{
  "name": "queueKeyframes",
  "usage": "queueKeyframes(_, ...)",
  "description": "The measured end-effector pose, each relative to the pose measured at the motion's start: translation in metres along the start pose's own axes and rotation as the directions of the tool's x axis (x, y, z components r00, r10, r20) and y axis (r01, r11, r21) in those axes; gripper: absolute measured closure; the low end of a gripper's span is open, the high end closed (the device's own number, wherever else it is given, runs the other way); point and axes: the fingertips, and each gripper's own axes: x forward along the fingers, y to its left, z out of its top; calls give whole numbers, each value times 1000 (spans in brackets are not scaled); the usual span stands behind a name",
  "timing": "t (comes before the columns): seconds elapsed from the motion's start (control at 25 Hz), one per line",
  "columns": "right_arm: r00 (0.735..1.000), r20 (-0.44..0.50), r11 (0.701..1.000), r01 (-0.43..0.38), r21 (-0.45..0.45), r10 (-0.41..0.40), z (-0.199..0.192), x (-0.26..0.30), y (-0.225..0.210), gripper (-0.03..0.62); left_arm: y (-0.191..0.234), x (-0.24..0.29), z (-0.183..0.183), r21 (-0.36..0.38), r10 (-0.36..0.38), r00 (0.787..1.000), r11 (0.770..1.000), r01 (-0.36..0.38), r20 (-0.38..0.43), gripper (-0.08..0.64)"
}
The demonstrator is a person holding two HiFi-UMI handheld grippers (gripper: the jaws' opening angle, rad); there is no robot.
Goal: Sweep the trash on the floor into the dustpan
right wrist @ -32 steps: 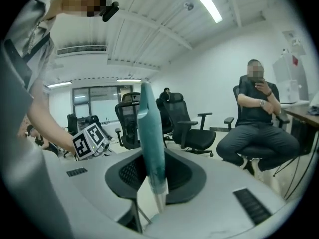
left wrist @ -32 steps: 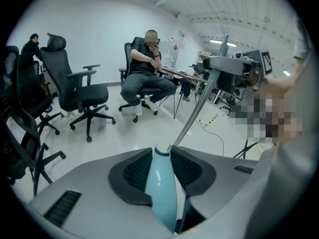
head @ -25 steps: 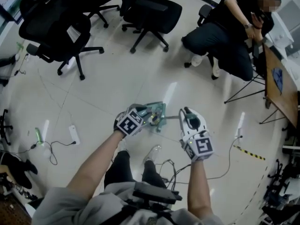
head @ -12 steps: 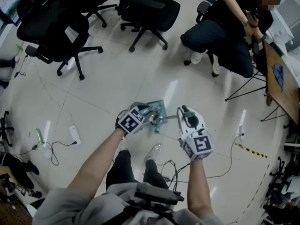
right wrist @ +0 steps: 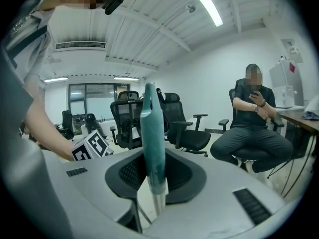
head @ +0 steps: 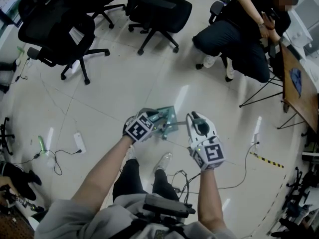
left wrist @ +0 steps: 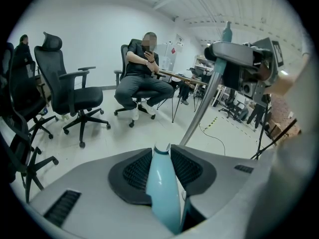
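Left tool (left wrist: 162,152) — snug on dustpan handle (left wrist: 163,193)

Left gripper (left wrist: 162,156): grey jaws with dark ribbed pads (left wrist: 133,171), closed on a pale blue handle (left wrist: 163,188) that stands upright between them.
Pole (left wrist: 202,116): metal, slants up to the right gripper (left wrist: 244,66) at upper right; its teal end sticks out above.
Floor (left wrist: 99,143): pale, glossy, with a cable (left wrist: 219,136) and striped tape (left wrist: 215,119).
Office chair (left wrist: 70,91): black, empty, left of centre.
Person (left wrist: 142,78): seated on another chair, beside a desk (left wrist: 182,77).
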Motion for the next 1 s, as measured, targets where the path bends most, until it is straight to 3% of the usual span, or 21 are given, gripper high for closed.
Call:
queueKeyframes(0.56, 999, 34, 1000, -23, -9, 24, 15, 4, 10, 518, -1, 0, -7, -3, 1, 1000, 1000, -1, -14, 436)
queueKeyframes(0.72, 998, 28, 998, -57, -21, 58, 26, 10, 19, 518, -4, -13, 4, 4, -40, 999, 999, 40, 14, 332)
queueKeyframes(0.88, 996, 55, 997, -68, -39, 70, 34, 20, 35, 518, -8, -40, 19, 54, -117, 992, 992, 114, 54, 324)
queueKeyframes(1.0, 995, 61, 996, -75, -50, 78, 47, 34, 51, 518, 12, -57, 23, 114, -197, 979, 975, 189, 57, 325)
